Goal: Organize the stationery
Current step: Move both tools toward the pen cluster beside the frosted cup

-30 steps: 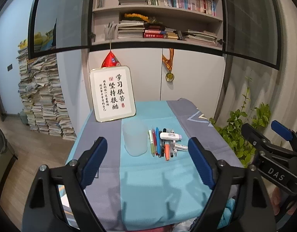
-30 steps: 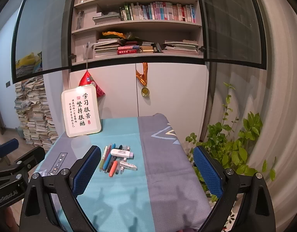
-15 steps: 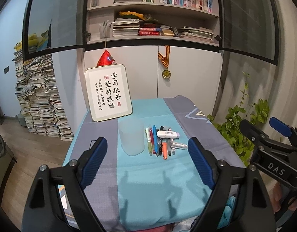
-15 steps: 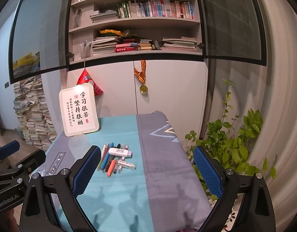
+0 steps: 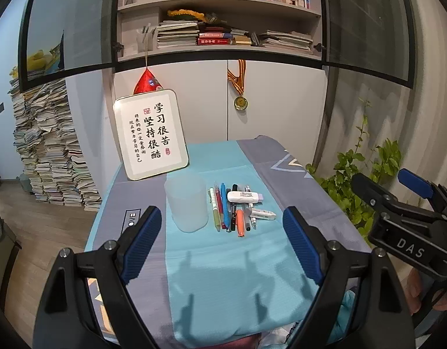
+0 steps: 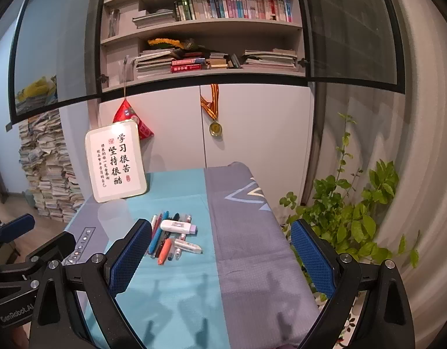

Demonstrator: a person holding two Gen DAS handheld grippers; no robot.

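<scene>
a table under a teal and grey cloth (image 5: 241, 276) carries a framed calligraphy sign (image 5: 151, 137) leaning at the back. in front of it a frosted cup (image 5: 187, 202) stands upright, mouth up. just right of the cup lies a bunch of pens (image 5: 228, 210), side by side, long axes running from near edge to far. two white correction tapes (image 5: 244, 197) lie crosswise on them. left gripper (image 5: 220, 242) and right gripper (image 6: 222, 257) hover over the near cloth, fingers wide apart, empty.

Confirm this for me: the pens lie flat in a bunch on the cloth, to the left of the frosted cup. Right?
Not quite. The pens do lie flat in a bunch on the cloth, but to the right of the frosted cup, as the left wrist view shows.
</scene>
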